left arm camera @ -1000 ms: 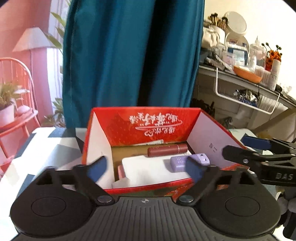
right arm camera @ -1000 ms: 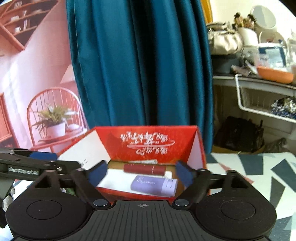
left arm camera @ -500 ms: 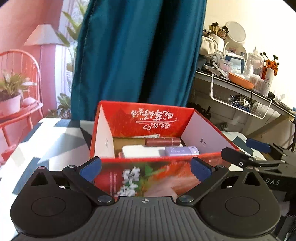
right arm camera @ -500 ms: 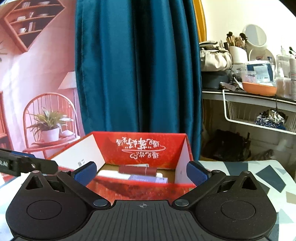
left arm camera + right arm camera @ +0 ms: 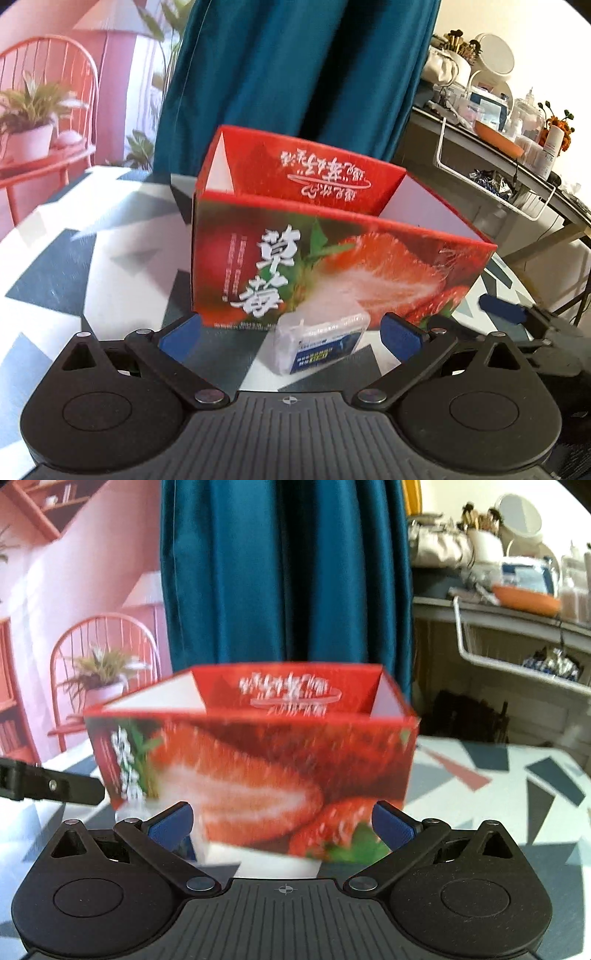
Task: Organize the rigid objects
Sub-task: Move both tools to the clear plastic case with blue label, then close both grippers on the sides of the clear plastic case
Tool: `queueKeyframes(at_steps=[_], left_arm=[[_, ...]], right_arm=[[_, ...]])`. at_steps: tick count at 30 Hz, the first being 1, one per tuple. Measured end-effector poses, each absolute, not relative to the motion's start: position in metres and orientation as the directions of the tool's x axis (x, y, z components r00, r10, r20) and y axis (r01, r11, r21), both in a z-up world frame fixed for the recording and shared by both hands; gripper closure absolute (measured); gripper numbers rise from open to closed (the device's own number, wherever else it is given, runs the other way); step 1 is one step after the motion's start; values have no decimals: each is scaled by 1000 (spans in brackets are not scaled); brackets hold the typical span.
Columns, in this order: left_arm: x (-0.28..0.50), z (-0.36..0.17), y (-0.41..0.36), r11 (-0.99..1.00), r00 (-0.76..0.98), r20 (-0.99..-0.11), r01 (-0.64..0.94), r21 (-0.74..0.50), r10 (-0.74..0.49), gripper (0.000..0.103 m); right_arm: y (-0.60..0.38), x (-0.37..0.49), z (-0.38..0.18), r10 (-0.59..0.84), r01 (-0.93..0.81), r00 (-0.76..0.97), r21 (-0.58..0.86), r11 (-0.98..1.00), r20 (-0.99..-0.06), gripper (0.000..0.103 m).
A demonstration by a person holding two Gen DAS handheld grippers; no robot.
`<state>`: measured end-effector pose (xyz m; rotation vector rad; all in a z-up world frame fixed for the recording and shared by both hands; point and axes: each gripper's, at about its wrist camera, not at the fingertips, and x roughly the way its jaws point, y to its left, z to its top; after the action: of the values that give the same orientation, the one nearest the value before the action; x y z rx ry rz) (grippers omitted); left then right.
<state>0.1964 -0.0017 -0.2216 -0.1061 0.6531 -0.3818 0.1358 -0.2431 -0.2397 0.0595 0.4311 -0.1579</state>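
Clear plastic case (image 5: 320, 343): flat on bench (image 5: 74, 266), long axis crosswise before red box (image 5: 332, 266); left hand-held gripper (image 5: 291, 336) and right hand-held gripper (image 5: 282, 823) both released, jaws just opened wide.

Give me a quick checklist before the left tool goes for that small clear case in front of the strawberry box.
1. Left tool open: ok, its jaws have just been opening, blue pads wide apart and touching nothing.
2. Clear case between the pads: ok, though nearer the right one.
3. Case free of the strawberry box: cannot tell, it sits right at the front wall.
4. Right tool out of the way: ok, open and empty, off to the side.
5. Room inside the box: cannot tell, the front wall hides the contents.
6. Table around the case clear: ok.
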Motion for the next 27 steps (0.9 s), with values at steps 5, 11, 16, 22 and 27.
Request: queueKeyframes(at_steps=[5,11,16,22,27], left_arm=[[203,-233,-2,911,708,-574,320,-260,-412,15],[209,-252,-2,894,677,-584,333,-299,-447,52],[216,-265,-3,877,650,-589,345,-335,-480,55],[220,-272,-3,864,646,-575,347,-365,-502,56],[225,-274,-2,859,636,-580,334,-389,-510,61]], right_arm=[[-231,152,-255,-92,106,875,3,994,-475,10],[-207,172,-265,-1,-12,849,-21,1000,-528,34],[-191,188,-273,50,-101,824,-60,993,-564,43],[-180,194,-278,107,-182,810,-74,980,-576,42],[-177,200,-277,113,-189,807,-72,979,-580,44]])
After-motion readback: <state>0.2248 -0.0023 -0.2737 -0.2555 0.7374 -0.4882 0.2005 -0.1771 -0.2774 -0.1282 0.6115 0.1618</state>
